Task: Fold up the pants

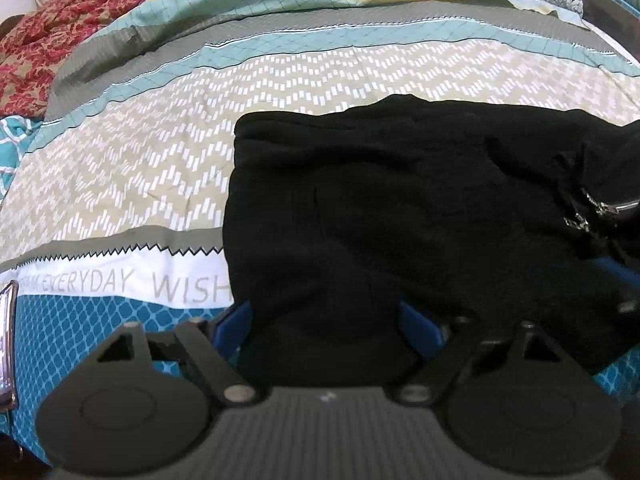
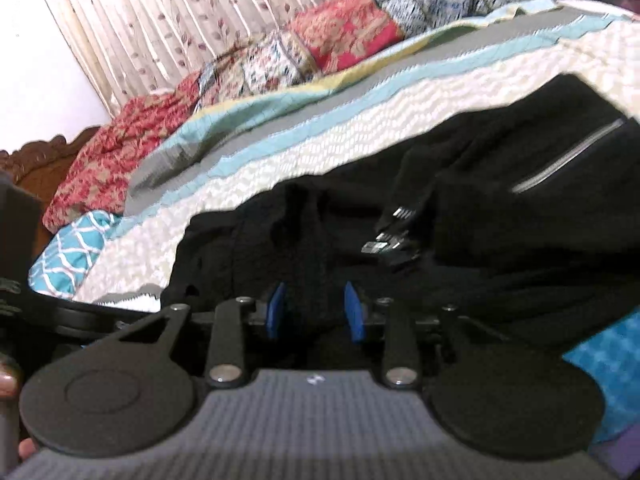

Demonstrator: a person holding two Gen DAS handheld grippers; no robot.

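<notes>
Black pants [image 1: 380, 216] fill the near view, bunched on the bed's [image 1: 120, 184] near edge over the patterned quilt; soft, thick, limp cloth, probably light and best taken at a hem or waistband edge. Left gripper [image 1: 324, 320] has its blue fingers [image 1: 416, 320] spread with fabric between; right gripper [image 2: 316, 312] looks narrower around a fold, grip uncertain. Metal zipper pulls [image 2: 388, 240] glint.

I'm over a bed w/ striped teal-beige bedspread [image 1: 160, 168], leaf-print curtain [image 2: 168, 20] behind, carved wood headboard [image 2: 44, 156] at left.
</notes>
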